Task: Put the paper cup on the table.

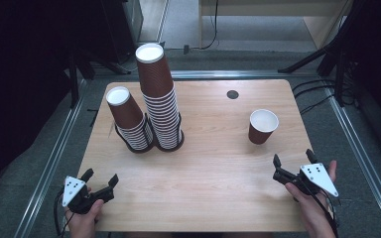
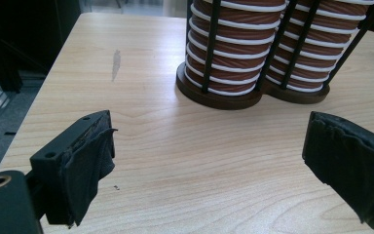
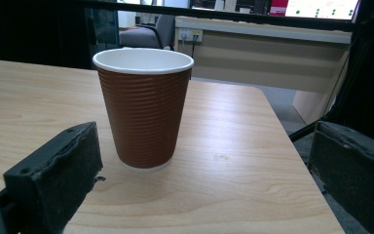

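A single brown paper cup [image 1: 263, 126] stands upright on the desk [image 1: 208, 173], right of middle, just ahead of the right tongs [image 1: 293, 159], which are spread wide and hold nothing. The right gripper view adds its ribbed wall. The left tongs [image 1: 99, 177], released too, face two caged cup stacks [image 2: 268, 48].

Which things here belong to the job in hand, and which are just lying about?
In the job:
- single cup, upright, ahead of the open right gripper
- two cup stacks in their holder
- left gripper, open, empty

Lying about:
- dark round disc at the table's far edge
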Available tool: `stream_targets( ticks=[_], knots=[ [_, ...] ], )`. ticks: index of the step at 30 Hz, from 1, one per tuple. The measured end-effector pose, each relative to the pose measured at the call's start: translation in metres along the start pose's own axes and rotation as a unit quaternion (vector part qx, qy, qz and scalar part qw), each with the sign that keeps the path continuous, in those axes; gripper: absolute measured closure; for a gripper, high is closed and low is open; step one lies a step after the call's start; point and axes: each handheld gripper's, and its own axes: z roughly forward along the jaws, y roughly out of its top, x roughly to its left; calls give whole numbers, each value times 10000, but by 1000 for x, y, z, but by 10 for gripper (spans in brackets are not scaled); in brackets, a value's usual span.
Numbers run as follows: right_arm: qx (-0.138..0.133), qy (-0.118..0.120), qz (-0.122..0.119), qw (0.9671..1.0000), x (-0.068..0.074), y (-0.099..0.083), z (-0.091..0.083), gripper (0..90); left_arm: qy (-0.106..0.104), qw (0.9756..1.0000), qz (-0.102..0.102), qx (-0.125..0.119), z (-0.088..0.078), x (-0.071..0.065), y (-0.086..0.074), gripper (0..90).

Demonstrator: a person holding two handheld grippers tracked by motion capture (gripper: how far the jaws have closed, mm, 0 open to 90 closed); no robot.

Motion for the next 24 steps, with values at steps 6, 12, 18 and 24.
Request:
stream_targets(
  ticks=[6,12,18,24],
  knots=[
    [-49,-4,42,10000,-5,-2,-10,0,9,10000,2,-1,0,0,0,50],
    [-101,-22,54,9999,-10,-4,-19,0,15,10000,6,3,0,0,0,50],
    [-126,-51,76,9999,-15,-6,-27,0,23,10000,4,1,0,0,0,50],
    [-148,-111,57,9998,-22,-9,-36,0,31,10000,13,3,0,-1,0,50]
  ],
)
